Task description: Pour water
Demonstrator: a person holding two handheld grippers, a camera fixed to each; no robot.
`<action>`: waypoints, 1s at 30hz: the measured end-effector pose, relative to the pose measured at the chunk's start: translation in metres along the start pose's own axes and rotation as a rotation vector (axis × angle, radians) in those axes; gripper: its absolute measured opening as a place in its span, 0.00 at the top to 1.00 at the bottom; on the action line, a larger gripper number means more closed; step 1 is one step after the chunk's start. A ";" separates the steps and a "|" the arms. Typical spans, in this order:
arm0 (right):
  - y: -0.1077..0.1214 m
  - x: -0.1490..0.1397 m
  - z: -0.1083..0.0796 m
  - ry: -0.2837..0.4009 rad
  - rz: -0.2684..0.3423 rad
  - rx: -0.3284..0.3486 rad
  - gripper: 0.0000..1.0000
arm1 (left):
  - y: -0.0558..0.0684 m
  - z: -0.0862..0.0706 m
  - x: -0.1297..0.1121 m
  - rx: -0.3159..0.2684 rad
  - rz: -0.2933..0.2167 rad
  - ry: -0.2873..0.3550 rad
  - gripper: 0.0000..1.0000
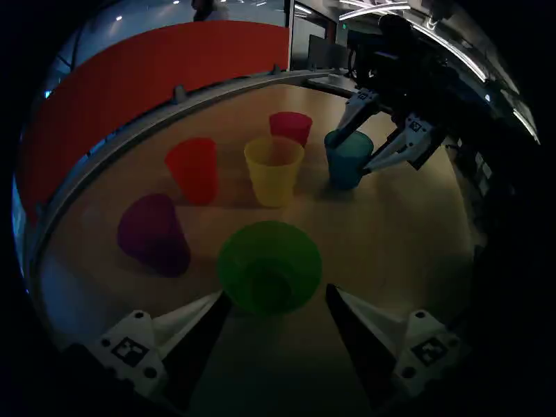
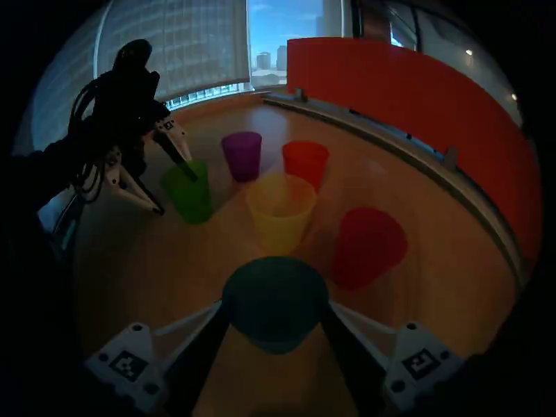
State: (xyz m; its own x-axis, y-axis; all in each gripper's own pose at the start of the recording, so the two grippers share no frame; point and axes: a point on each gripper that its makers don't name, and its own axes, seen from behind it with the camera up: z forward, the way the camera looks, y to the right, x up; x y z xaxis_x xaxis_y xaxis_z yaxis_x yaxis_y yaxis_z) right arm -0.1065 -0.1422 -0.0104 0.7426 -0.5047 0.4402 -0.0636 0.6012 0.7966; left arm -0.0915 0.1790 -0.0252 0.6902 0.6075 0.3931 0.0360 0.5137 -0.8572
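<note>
The left gripper view is looking low across the table (image 1: 389, 229), the green cup (image 1: 270, 267) very near at 6 o'clock, and is facing the right gripper (image 1: 349, 154) at 1 o'clock. The right gripper view is looking back from the opposite side, the teal cup (image 2: 275, 302) near at 6 o'clock, the left gripper (image 2: 177, 194) at 10 o'clock. Both are sharing the cups (image 1: 273, 170) between.

Holds the left hand-held gripper (image 1: 274, 290) low and level, fingers (image 1: 191, 321) spread wide, tips close against either side of the green cup (image 1: 269, 267). Holds the right hand-held gripper (image 2: 274, 304) opposite, likewise spread about the teal cup (image 2: 274, 316). Cannot tell whether either presses.
</note>
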 end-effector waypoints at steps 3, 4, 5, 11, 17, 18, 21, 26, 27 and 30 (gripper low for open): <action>0.002 -0.006 -0.003 -0.002 0.012 -0.007 0.09 | 0.001 0.001 -0.003 0.002 0.002 -0.008 0.02; 0.003 -0.008 -0.003 -0.005 0.014 -0.012 0.09 | 0.001 0.002 -0.004 0.003 0.002 -0.010 0.02; 0.004 -0.010 -0.003 -0.008 0.016 -0.016 0.09 | 0.002 0.003 -0.005 0.003 0.002 -0.013 0.02; 0.005 -0.019 -0.004 -0.021 0.018 -0.032 0.06 | 0.005 0.003 -0.007 0.000 0.003 -0.020 0.01; 0.004 -0.026 -0.010 -0.024 0.039 -0.043 0.00 | 0.009 -0.002 -0.012 0.000 0.000 -0.026 0.02; 0.004 -0.028 -0.011 -0.025 0.043 -0.045 0.00 | 0.010 -0.003 -0.014 0.001 -0.001 -0.027 0.02; 0.003 -0.033 -0.017 -0.023 0.050 -0.053 0.00 | 0.011 -0.006 -0.018 0.006 0.001 -0.031 0.02; 0.000 -0.042 -0.030 -0.018 0.057 -0.077 0.00 | 0.016 -0.014 -0.026 0.017 0.003 -0.030 0.02; -0.001 -0.044 -0.033 -0.017 0.060 -0.083 0.00 | 0.017 -0.016 -0.028 0.020 0.003 -0.030 0.01; -0.003 -0.050 -0.042 -0.012 0.068 -0.099 0.00 | 0.019 -0.024 -0.031 0.032 0.000 -0.026 0.01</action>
State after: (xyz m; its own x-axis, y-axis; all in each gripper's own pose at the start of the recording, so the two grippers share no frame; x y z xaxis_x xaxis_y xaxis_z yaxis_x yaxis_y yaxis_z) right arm -0.1151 -0.0930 -0.0525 0.7306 -0.4676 0.4975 -0.0469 0.6926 0.7198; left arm -0.0952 0.1555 -0.0621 0.6712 0.6229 0.4019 0.0128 0.5323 -0.8465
